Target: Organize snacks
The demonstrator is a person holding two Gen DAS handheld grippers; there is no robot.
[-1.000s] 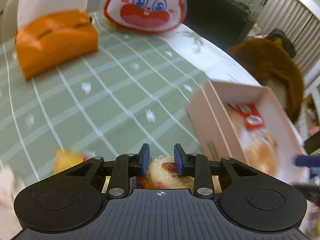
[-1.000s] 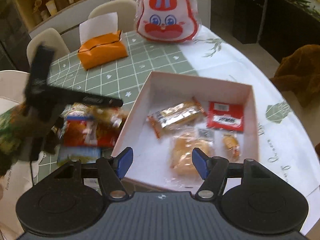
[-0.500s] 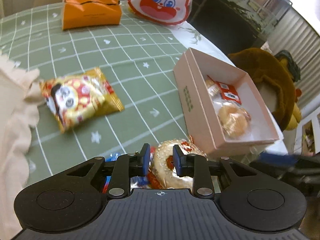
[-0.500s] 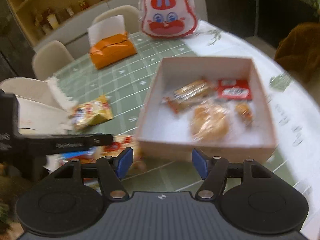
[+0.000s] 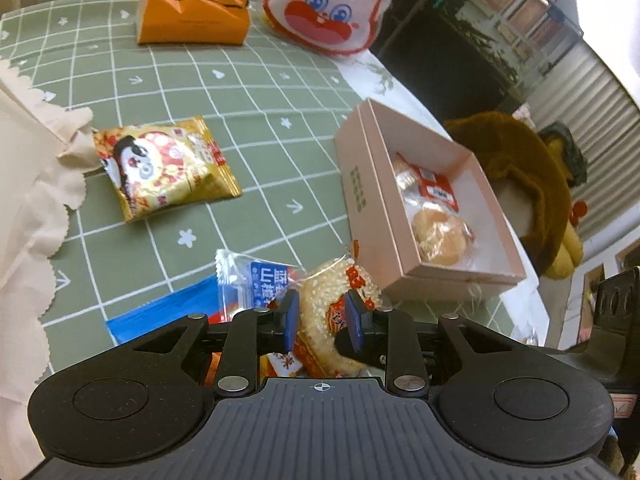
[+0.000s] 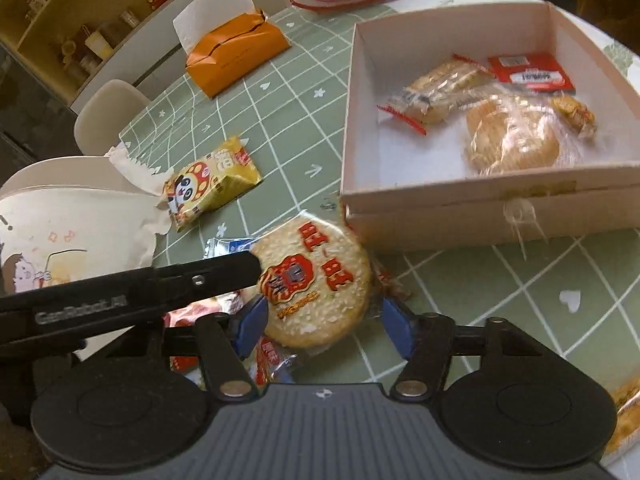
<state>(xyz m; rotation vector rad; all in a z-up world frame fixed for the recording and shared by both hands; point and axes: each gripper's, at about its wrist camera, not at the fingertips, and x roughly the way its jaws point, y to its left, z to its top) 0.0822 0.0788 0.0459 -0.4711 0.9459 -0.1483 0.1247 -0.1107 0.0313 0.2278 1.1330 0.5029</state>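
A round sesame rice cracker packet with red print sits between my left gripper's blue pads, which grip its edge while easing apart slightly. In the right wrist view the cracker packet faces the camera, tilted, with one left finger at its left rim. My right gripper straddles the packet's lower part; its jaws are closing and the pads stand just off the wrapper. The pink box lies just beyond, holding a round bun, a red sachet and a wafer pack. From the left the box is seen side-on.
A yellow panda snack bag lies on the green checked cloth, and a blue packet with other wrappers sits under the cracker. An orange tissue box and a bunny bag stand at the back. A paper bag is at the left.
The left gripper carried the cracker back from the box side, then held still. The right gripper dropped low toward the cracker, and its jaws narrowed around it.
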